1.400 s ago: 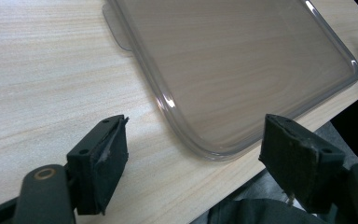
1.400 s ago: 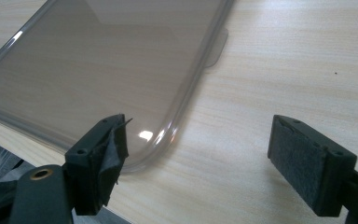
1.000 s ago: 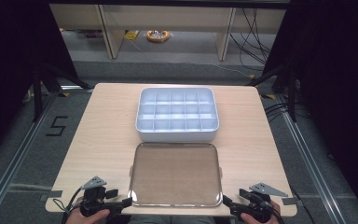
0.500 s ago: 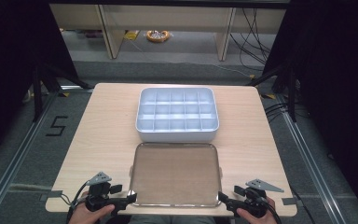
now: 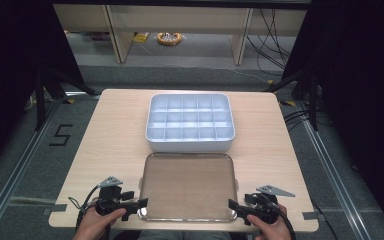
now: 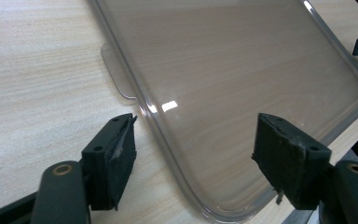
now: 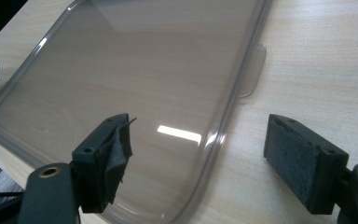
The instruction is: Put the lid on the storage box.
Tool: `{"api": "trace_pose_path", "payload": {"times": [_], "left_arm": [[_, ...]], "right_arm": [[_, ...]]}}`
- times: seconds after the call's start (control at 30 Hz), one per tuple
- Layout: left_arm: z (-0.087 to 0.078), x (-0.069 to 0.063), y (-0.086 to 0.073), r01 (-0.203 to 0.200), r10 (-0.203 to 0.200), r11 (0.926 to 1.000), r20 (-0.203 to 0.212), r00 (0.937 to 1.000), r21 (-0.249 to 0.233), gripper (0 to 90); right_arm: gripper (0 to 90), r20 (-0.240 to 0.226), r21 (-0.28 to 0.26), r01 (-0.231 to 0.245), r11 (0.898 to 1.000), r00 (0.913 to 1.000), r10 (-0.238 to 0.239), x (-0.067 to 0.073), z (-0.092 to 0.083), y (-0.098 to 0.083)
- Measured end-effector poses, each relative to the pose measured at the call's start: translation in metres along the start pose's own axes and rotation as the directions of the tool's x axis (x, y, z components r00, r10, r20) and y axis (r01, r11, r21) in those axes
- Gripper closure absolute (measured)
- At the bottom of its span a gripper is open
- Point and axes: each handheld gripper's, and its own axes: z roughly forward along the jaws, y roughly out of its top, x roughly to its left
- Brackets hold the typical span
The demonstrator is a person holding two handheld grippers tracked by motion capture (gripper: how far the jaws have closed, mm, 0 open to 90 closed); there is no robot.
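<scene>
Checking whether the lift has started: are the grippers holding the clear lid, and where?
Nothing is held. The left gripper and right gripper stand open, each straddling a near corner of the clear lid.

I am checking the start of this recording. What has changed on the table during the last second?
Both hands moved inward. The left claw now straddles the near left corner of the clear lid, and the right claw straddles its near right corner. Both are open; nothing is gripped yet. The lid and the white divided box stayed where they were on the table.
</scene>
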Motion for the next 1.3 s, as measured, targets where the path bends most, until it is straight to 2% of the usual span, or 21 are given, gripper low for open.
{"api": "trace_pose_path", "payload": {"times": [0.1, 0.13, 0.17, 0.2, 0.4, 0.43, 0.53, 0.57, 0.6, 0.63, 0.73, 0.8, 0.93, 0.97, 1.0, 1.13, 1.17, 1.2, 1.23, 1.27, 1.3], "left_arm": [[0.004, -0.002, 0.001, 0.013, -0.013, 0.9999, 0.006, 0.9999, 0.006, 32.0], [0.004, -0.001, 0.002, -0.003, 0.003, 0.9999, 0.009, 1.0, 0.014, 32.7], [0.005, -0.002, 0.003, -0.011, 0.011, 0.9997, 0.006, 0.9999, 0.021, 33.8], [0.006, -0.003, 0.003, 0.008, -0.009, 0.9994, 0.01, 0.9999, 0.033, 34.9], [0.012, 0.002, 0.005, 0.014, -0.013, 0.9991, -0.012, 0.9998, 0.039, 41.1], [0.013, 0.005, 0.006, -0.005, 0.006, 0.9991, -0.023, 0.9997, 0.042, 43.3], [0.016, 0.006, 0.006, -0.003, 0.005, 0.9994, -0.039, 0.9992, 0.035, 46.9], [0.016, 0.006, 0.006, -0.008, 0.009, 0.9993, -0.038, 0.9992, 0.037, 49.9], [0.015, 0.006, 0.006, -0.021, 0.022, 0.9986, -0.021, 0.9995, 0.049, 49.9], [0.015, 0.006, 0.006, -0.017, 0.018, 0.9988, -0.02, 0.9996, 0.046, 50.7], [0.016, 0.005, 0.005, -0.023, 0.025, 0.9988, -0.025, 0.9994, 0.042, 53.4], [0.017, 0.003, 0.004, -0.004, 0.005, 0.9994, -0.016, 0.9999, 0.034, 54.1], [0.018, -0.001, 0.002, -0.033, 0.034, 0.9988, -0.021, 0.9992, 0.036, 55.8], [0.018, -0.001, 0.001, -0.028, 0.029, 0.999, -0.024, 0.9993, 0.034, 55.8], [0.018, 0.0, 0.001, -0.029, 0.03, 0.999, -0.023, 0.9993, 0.035, 55.8], [0.017, -0.002, 0.0, -0.032, 0.033, 0.999, -0.025, 0.9991, 0.032, 55.7], [0.017, -0.002, -0.001, -0.036, 0.037, 0.9989, -0.025, 0.999, 0.03, 55.6], [0.017, -0.002, -0.001, -0.036, 0.036, 0.9989, -0.023, 0.9991, 0.031, 55.3], [0.016, -0.002, -0.001, -0.037, 0.037, 0.9988, -0.02, 0.9991, 0.031, 54.9], [0.016, -0.001, -0.001, -0.037, 0.037, 0.9989, -0.019, 0.9991, 0.03, 54.8], [0.015, -0.001, -0.001, -0.05, 0.051, 0.9979, -0.007, 0.9987, 0.04, 54.7]], "right_arm": [[24.7, -0.002, 0.006, -0.001, 1.0, 1.0, 0.001, -0.001, 0.001, 0.001], [24.8, -0.019, -0.003, -0.006, 1.0, 0.9998, 0.006, 0.0, 0.001, 0.001], [24.9, -0.021, 0.001, -0.04, 0.999, 0.999, 0.04, 0.003, 0.002, 0.001], [24.9, -0.005, -0.003, -0.006, 1.0, 1.0, 0.006, 0.0, 0.004, 0.002], [25.4, -0.009, 0.015, -0.001, 1.0, 1.0, 0.001, 0.001, 0.008, 0.004], [26.0, -0.01, 0.012, -0.001, 1.0, 1.0, 0.002, 0.001, 0.009, 0.005], [26.3, -0.021, 0.004, -0.005, 1.0, 0.9998, 0.005, -0.001, 0.011, 0.005], [27.1, -0.007, 0.028, -0.05, 0.998, 0.9987, 0.051, 0.002, 0.009, 0.005], [27.1, -0.007, 0.028, -0.05, 0.998, 0.9987, 0.051, 0.002, 0.009, 0.005], [28.3, -0.014, 0.02, -0.016, 1.0, 0.9998, 0.016, -0.001, 0.01, 0.006], [31.0, -0.023, 0.004, -0.031, 1.0, 0.9993, 0.031, -0.002, 0.012, 0.006], [33.6, -0.026, 0.008, -0.03, 1.0, 0.9992, 0.03, -0.002, 0.013, 0.007], [34.2, -0.035, -0.003, -0.058, 0.998, 0.9977, 0.058, -0.004, 0.015, 0.007], [34.2, -0.043, -0.015, -0.094, 0.995, 0.9947, 0.093, -0.005, 0.015, 0.007], [35.7, -0.068, -0.023, -0.164, 0.986, 0.9845, 0.162, -0.008, 0.013, 0.005], [41.3, -0.084, -0.038, -0.214, 0.976, 0.9739, 0.211, -0.012, 0.012, 0.003], [43.8, -0.086, -0.028, -0.262, 0.965, 0.9621, 0.259, -0.01, 0.011, 0.002], [46.1, -0.087, -0.027, -0.273, 0.962, 0.959, 0.27, -0.01, 0.01, 0.001], [48.3, -0.087, -0.04, -0.225, 0.974, 0.9715, 0.22, -0.016, 0.01, 0.0], [51.8, -0.104, -0.025, -0.308, 0.951, 0.9471, 0.304, -0.013, 0.008, -0.002], [54.2, -0.095, -0.045, -0.266, 0.963, 0.9608, 0.26, -0.018, 0.008, -0.003]]}}
